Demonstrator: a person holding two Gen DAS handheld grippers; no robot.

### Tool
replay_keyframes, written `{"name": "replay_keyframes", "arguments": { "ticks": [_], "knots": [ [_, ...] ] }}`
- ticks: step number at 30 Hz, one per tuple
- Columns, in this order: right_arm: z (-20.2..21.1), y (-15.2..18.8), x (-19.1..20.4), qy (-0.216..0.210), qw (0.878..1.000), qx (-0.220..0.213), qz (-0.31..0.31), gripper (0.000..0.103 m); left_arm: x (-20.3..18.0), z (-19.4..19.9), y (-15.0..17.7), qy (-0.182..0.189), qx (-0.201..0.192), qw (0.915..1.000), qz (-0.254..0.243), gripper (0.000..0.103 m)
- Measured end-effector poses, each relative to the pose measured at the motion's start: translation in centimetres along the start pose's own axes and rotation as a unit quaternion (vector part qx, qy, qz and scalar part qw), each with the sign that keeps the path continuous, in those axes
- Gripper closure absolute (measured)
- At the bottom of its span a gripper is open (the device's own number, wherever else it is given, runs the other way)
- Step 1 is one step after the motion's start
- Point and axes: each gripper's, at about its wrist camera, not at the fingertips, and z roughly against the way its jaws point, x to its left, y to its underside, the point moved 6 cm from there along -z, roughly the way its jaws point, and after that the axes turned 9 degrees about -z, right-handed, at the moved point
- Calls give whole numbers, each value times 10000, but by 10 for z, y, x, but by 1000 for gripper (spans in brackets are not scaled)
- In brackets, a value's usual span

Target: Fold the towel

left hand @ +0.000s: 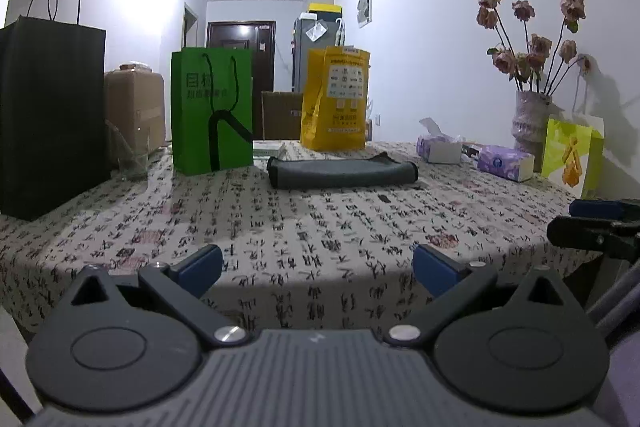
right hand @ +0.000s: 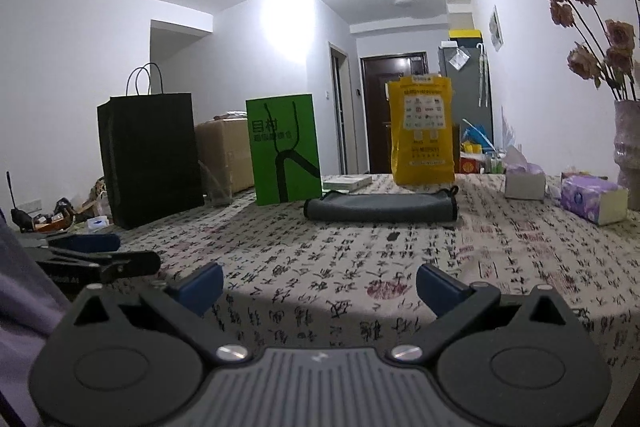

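Observation:
A dark grey towel lies folded into a flat bundle on the far middle of the patterned tablecloth; it also shows in the right wrist view. My left gripper is open and empty at the near table edge, well short of the towel. My right gripper is open and empty, also at the near edge. The right gripper's fingers show at the right of the left wrist view; the left gripper's fingers show at the left of the right wrist view.
Behind the towel stand a black paper bag, a green bag and a yellow bag. Tissue packs, a vase of dried roses and a small yellow-green bag stand at the right. A glass stands by the black bag.

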Motion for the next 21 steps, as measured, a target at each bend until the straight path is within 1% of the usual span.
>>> {"name": "replay_keyframes", "arguments": {
  "ticks": [5,8,21],
  "knots": [
    [7,2,1,45,10000,43,-53,0,-1,5,3,-13,93,10000,-31,0],
    [7,4,3,13,9999,105,-63,0,-3,6,3,3,79,10000,-39,0],
    [8,4,3,14,9999,110,-73,0,-4,6,3,18,57,10000,-57,0]
  ]
}}
